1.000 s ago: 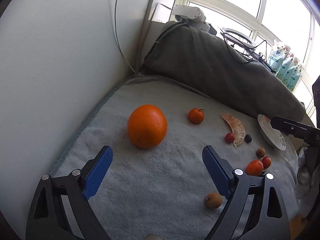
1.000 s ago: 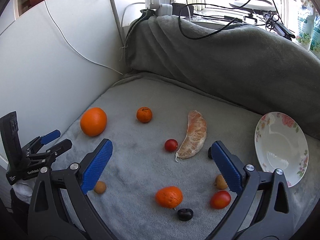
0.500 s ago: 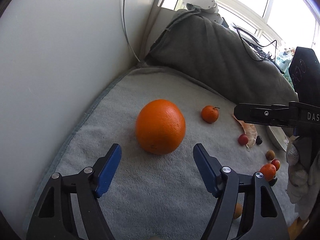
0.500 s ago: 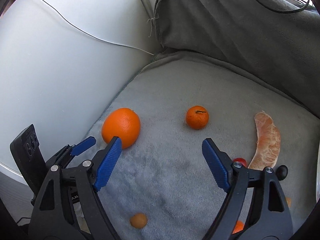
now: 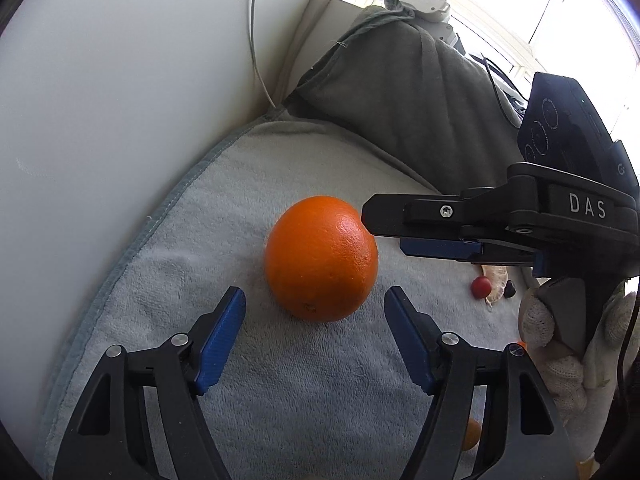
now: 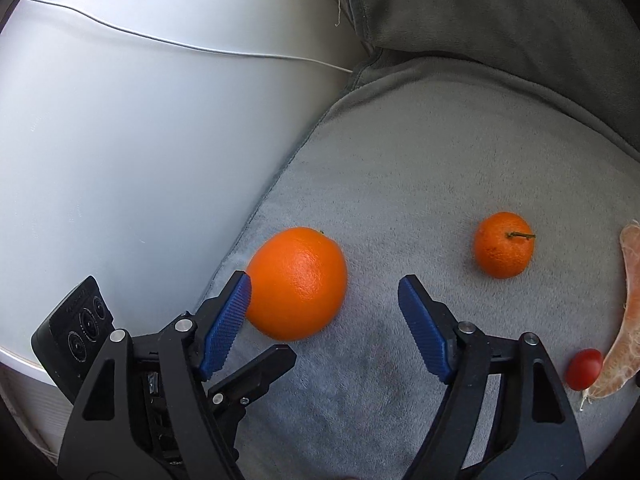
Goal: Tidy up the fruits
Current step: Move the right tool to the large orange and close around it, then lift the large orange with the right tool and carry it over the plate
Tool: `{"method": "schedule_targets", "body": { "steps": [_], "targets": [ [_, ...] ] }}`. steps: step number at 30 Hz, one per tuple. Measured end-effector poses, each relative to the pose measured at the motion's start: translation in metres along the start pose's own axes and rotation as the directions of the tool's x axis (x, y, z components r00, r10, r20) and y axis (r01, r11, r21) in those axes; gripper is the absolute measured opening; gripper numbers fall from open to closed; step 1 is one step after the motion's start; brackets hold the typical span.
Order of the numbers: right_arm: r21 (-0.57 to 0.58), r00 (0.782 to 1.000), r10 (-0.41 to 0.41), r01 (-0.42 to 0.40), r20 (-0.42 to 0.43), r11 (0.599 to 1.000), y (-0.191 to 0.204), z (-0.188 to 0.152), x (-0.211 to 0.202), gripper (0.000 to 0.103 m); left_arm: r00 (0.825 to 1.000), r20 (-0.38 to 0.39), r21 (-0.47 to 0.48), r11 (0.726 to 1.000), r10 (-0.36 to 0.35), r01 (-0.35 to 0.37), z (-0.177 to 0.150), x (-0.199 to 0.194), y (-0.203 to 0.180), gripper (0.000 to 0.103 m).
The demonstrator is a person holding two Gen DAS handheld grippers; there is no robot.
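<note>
Landmark is the big orange (image 5: 321, 258), sitting on the grey towel (image 5: 248, 184) close to its wall-side edge

Left gripper (image 5: 314, 332): I see it low and level just short of the orange, blue pads spread wide, nothing between them. Orange sits ahead of the tips, centred on the gap, not touching either pad

Right gripper (image 6: 324, 312): angled down at the orange from the other side, jaws apart, holding nothing. Its left pad (image 6: 226, 322) is right up against the orange's near flank; touching or a hair off, I can't tell. Other pad sits clear of the orange on bare towel. From the left wrist cam its fingers come in level from the right, the upper tip overlapping the orange's upper right edge

Beyond the orange, right cam: small tangerine (image 6: 503, 245) with stem, well apart; cherry tomato (image 6: 583, 369) further right, beside a peeled citrus segment (image 6: 624, 320)

Grey blanket (image 6: 500, 12) bunched behind the orange
</note>
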State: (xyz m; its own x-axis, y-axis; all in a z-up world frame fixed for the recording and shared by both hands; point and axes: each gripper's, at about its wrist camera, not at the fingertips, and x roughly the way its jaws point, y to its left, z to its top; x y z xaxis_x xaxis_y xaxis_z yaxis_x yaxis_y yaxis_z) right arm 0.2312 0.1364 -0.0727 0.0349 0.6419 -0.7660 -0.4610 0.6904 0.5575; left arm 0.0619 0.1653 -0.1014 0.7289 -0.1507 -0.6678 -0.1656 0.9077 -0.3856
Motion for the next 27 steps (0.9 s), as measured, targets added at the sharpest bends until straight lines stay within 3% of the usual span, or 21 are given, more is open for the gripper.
{"method": "schedule_targets", "body": {
  "steps": [9,17,20,27],
  "targets": [
    [0.022,0.998,0.053,-0.052,-0.029,0.998,0.001,0.007,0.024,0.078,1.0,-0.028,-0.016,1.0,-0.008,0.008,0.004,0.008,0.003,0.066],
    [0.047,0.995,0.091,-0.089,-0.048,0.995,-0.001,0.008,0.037,0.071,0.999,-0.043,-0.023,1.0,-0.019,0.018,0.006,0.012,0.004,0.064],
    [0.05,0.992,0.115,-0.113,-0.051,0.992,0.0,0.007,0.035,0.065,0.998,-0.053,-0.014,1.0,-0.024,0.023,0.006,0.014,0.002,0.058],
    [0.025,0.994,0.105,-0.104,-0.037,0.994,0.006,0.002,0.03,0.064,0.999,-0.038,0.011,1.0,-0.002,0.002,0.005,0.014,-0.002,0.058]
  ]
}}
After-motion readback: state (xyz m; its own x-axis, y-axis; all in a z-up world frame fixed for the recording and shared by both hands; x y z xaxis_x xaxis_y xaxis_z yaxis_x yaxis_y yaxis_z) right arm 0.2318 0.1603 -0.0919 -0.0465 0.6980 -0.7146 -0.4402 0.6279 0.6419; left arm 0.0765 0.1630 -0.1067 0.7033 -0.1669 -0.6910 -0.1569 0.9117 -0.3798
